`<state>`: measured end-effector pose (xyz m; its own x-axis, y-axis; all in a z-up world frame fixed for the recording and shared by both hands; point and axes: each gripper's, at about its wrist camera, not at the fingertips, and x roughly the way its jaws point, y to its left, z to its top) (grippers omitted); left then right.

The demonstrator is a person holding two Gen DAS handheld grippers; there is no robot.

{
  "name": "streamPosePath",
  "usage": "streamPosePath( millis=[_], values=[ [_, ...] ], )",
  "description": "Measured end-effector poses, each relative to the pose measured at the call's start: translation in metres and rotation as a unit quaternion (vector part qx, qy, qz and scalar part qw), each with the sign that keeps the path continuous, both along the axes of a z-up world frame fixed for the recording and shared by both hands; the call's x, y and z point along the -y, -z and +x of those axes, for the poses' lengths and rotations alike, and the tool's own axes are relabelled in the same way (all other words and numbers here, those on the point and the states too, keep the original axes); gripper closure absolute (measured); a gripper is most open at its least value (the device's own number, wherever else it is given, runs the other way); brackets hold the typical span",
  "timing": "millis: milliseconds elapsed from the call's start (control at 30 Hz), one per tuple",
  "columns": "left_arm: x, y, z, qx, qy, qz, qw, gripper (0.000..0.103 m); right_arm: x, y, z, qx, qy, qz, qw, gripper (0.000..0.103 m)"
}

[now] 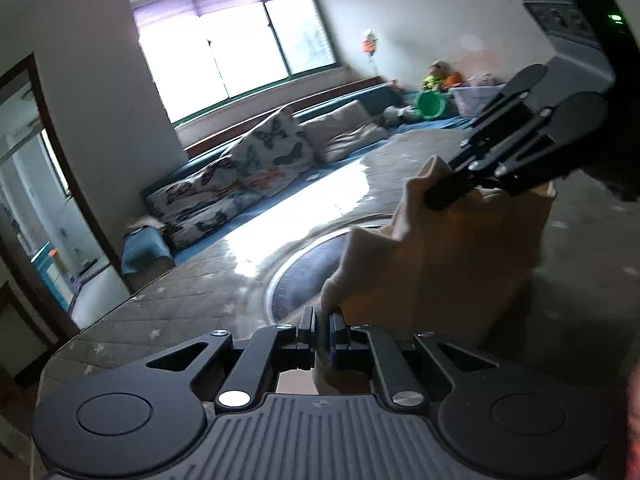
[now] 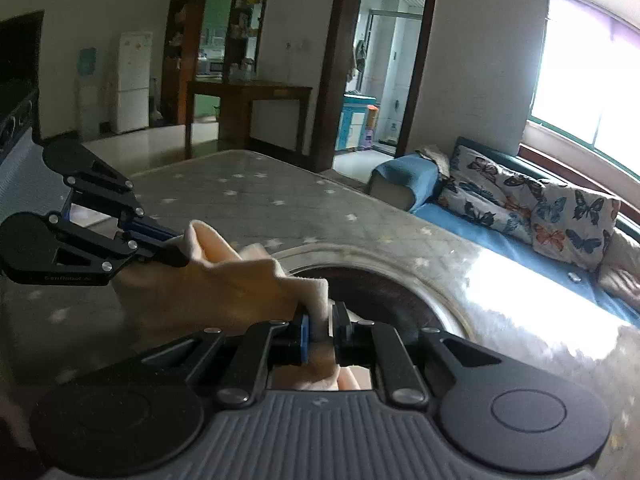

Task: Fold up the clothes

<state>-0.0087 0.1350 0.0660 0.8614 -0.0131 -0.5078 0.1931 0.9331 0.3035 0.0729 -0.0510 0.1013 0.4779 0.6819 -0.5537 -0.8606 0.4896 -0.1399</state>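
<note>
A cream-coloured cloth [image 1: 436, 248] hangs stretched between my two grippers, lifted above the grey quilted table [image 1: 168, 312]. My left gripper [image 1: 323, 320] is shut on one corner of the cloth. It also shows in the right wrist view [image 2: 176, 246], at the left. My right gripper [image 2: 320, 320] is shut on the other corner of the cloth [image 2: 224, 284]. It also shows in the left wrist view [image 1: 444, 196], at the upper right. The cloth's lower part is hidden behind the gripper bodies.
A round metal-rimmed opening [image 1: 304, 268] sits in the table under the cloth; it also shows in the right wrist view [image 2: 400, 280]. A blue sofa with butterfly cushions [image 2: 560, 220] runs along the window wall. A green basin [image 1: 430, 106] lies at its far end. A doorway [image 2: 380, 80] is behind.
</note>
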Motion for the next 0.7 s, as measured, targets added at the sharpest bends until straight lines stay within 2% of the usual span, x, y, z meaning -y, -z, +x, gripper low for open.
streamPosePath(
  millis=[133,333,500,600,700],
  values=[
    [-0.017,0.018,0.051,-0.028,-0.025,-0.016,0.9992,0.095,-0.030,0.023,0.039,-0.019,0.026,-0.013,0.999,0.093],
    [-0.037,0.044,0.101,-0.069,-0.069,-0.049,0.9941,0.092,-0.059,0.068,0.083,-0.058,0.062,-0.038,0.996,0.090],
    [-0.053,0.053,0.107,-0.076,-0.112,-0.072,0.9882,0.085,-0.062,0.091,0.096,-0.079,0.086,-0.042,0.992,0.077],
    [-0.066,0.047,0.104,-0.069,-0.142,-0.095,0.9830,0.085,-0.053,0.084,0.099,-0.079,0.100,-0.024,0.992,0.074],
    [-0.070,0.034,0.089,-0.049,-0.147,-0.109,0.9819,0.085,-0.039,0.071,0.095,-0.078,0.107,0.001,0.991,0.067]
  ],
)
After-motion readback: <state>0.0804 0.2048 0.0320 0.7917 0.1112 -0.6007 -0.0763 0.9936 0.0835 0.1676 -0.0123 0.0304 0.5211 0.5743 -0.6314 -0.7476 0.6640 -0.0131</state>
